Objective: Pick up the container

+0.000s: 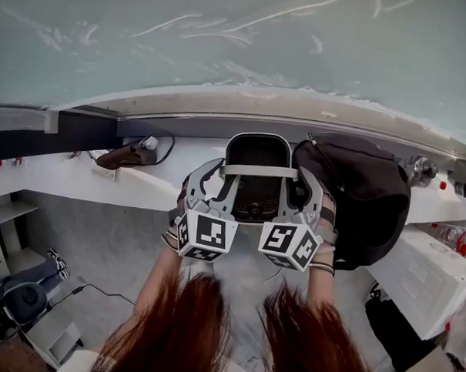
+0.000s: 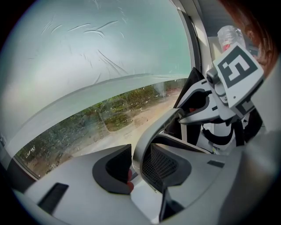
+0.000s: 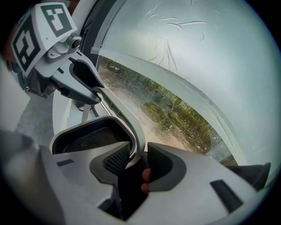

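The container [image 1: 256, 192] is a black mesh basket with a white rim and a white handle band [image 1: 258, 172]; it stands on the white window ledge [image 1: 152, 187]. My left gripper [image 1: 214, 190] straddles its left rim and my right gripper [image 1: 300, 193] straddles its right rim. In the left gripper view the white rim [image 2: 151, 132] runs between the jaws of the left gripper [image 2: 140, 169], with a gap on each side. The right gripper view shows the same: the rim [image 3: 131, 127] passes between the right gripper's [image 3: 137, 165] open jaws. Neither pair presses on it.
A black bag [image 1: 364, 195] lies against the container's right side. A brown object with a cable [image 1: 126, 155] sits at the left of the ledge, a clear bottle [image 1: 419, 168] at the right. The window pane [image 1: 239, 43] rises just behind. White boxes [image 1: 425, 278] stand lower right.
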`<state>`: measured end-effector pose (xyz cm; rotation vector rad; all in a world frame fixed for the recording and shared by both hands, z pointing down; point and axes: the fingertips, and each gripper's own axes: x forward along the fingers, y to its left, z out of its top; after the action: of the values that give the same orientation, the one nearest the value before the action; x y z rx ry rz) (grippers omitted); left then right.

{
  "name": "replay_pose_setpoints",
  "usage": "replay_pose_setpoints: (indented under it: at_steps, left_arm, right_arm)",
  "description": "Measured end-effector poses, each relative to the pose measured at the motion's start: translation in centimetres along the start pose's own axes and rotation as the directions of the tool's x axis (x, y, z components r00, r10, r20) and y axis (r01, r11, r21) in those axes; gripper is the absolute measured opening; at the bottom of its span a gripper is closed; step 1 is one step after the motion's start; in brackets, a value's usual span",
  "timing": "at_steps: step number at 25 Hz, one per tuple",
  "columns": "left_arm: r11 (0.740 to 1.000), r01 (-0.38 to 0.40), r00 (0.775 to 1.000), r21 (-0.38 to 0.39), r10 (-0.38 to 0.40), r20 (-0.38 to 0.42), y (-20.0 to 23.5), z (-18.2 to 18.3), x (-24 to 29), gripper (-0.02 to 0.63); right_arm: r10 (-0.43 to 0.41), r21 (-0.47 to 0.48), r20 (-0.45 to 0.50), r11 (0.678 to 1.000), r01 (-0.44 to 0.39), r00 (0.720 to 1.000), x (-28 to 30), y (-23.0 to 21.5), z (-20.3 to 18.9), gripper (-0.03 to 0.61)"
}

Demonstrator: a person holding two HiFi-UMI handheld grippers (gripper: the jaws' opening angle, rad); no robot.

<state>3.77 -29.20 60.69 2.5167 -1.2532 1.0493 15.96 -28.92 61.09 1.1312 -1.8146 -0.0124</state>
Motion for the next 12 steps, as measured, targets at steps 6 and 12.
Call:
replay_pose_setpoints:
  at_steps: [6,12]
  left_arm:
    - [0.999,-0.041,0.999,0.000,0.041,-0.009,0.43,-0.28,0.62,0.127]
    - [0.995,-0.097,0.995,0.000,0.097,0.025,0.82,-0.17,0.86,0.117]
  right_arm:
    - [-0.008,0.005,0.003,1.000,0.008,1.000,0.85,-0.13,0.00,0.135]
    - [-0.048,0.017,0.012,0.999,0.048,0.999,0.92,-0.68,0.20,0.096]
